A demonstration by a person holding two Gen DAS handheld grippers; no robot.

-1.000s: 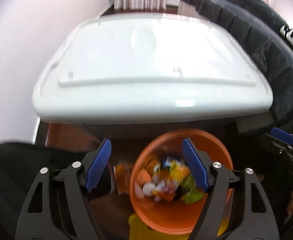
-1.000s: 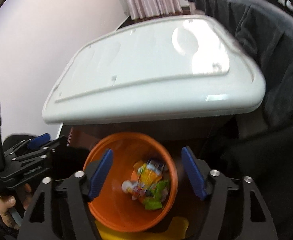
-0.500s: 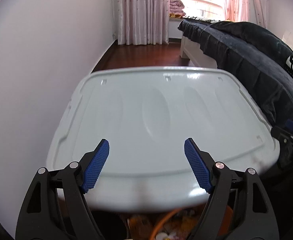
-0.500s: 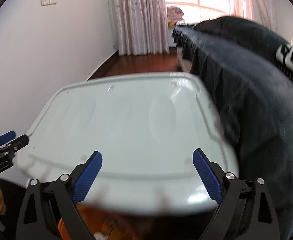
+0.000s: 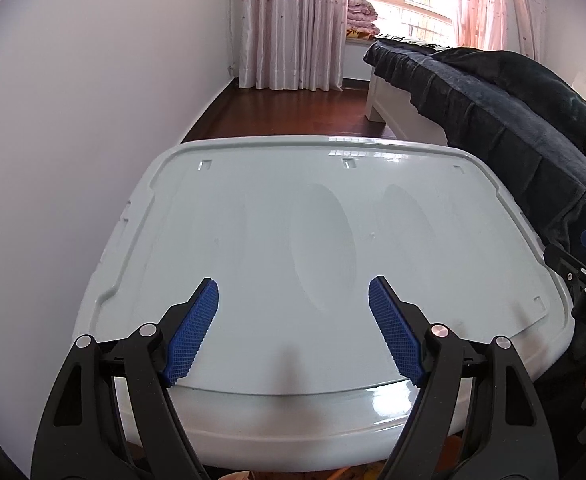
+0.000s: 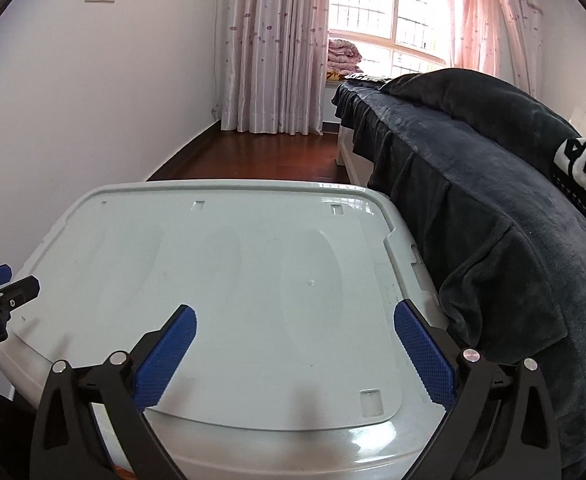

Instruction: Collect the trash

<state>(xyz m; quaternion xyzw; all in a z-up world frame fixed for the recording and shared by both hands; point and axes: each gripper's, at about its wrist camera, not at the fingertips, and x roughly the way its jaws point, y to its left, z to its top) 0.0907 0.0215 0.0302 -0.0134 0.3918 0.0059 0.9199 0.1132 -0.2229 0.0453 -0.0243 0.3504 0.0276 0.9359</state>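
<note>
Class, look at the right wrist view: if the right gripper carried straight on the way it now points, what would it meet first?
Most likely the pale lid of the plastic storage box. The right gripper, jaws open and empty after just widening, points down at its top. The dark bedspread lies off to the side. Depth is hard to judge.

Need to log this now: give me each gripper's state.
Left gripper: open, holding nothing, over the white lid.
Right gripper: open, its jaws have just been opening, nothing between them.
</note>
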